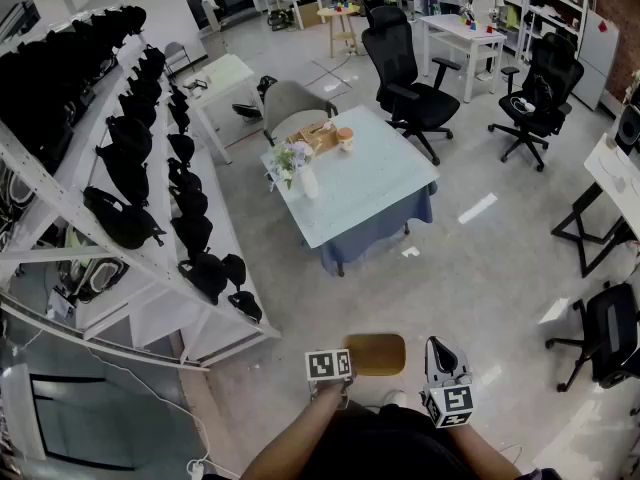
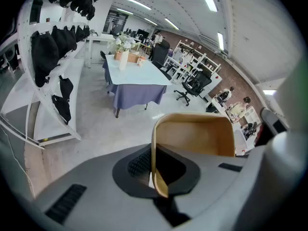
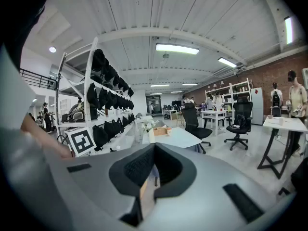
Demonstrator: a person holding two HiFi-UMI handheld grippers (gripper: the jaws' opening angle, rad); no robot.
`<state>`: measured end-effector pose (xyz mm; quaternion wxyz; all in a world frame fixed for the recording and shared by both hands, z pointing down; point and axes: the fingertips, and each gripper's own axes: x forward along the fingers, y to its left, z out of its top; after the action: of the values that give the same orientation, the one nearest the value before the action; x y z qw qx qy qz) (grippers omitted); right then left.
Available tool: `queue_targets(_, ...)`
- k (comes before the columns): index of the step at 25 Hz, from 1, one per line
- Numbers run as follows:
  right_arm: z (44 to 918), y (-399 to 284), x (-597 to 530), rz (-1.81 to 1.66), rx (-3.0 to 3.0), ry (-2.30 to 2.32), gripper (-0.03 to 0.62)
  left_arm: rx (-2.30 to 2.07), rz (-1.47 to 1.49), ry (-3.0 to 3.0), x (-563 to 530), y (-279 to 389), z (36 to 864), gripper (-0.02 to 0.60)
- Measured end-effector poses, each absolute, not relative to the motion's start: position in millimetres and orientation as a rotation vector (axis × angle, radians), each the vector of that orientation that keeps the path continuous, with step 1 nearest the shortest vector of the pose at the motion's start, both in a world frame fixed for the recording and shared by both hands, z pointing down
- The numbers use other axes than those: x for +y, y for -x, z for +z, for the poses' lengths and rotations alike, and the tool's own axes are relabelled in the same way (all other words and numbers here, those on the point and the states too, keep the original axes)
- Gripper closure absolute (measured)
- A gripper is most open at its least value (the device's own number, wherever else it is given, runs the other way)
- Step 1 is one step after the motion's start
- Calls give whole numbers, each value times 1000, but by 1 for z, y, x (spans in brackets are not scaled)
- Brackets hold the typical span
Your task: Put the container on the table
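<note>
The container (image 1: 377, 354) is a tan wooden box with rounded corners, held low in front of me above the floor. My left gripper (image 1: 344, 370) is shut on its near wall; in the left gripper view that wall (image 2: 192, 134) stands between the dark pads (image 2: 140, 163), with the left gripper (image 2: 156, 179) tilted downward. To the right of the container, my right gripper (image 1: 438, 348) stays apart from it; in the right gripper view its jaws (image 3: 153, 179) stand shut with nothing in them. The table (image 1: 372, 190), pale-topped with a blue skirt, stands some steps ahead.
A vase of flowers (image 1: 299, 171), a wooden box (image 1: 320, 134) and a cup (image 1: 345, 139) sit at the table's far end. A white rack of black bags (image 1: 130, 173) lines the left. Office chairs (image 1: 410, 80) and white desks (image 1: 462, 36) stand beyond.
</note>
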<state>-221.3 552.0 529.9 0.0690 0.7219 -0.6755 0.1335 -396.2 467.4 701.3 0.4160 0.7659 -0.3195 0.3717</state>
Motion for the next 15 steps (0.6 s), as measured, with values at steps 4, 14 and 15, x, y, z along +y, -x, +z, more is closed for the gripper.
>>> queue_targets(4, 527, 213, 556, 371, -2019, -2185, 595, -798, 946, -1939, 472, 388, 702, 574)
queue_targets(14, 529, 189, 577, 370, -2011, -2219, 595, -811, 935, -1955, 477, 363, 691, 574)
queue_targets(15, 531, 187, 580, 373, -2009, -2219, 595, -807, 937, -1958, 478, 360, 689, 574)
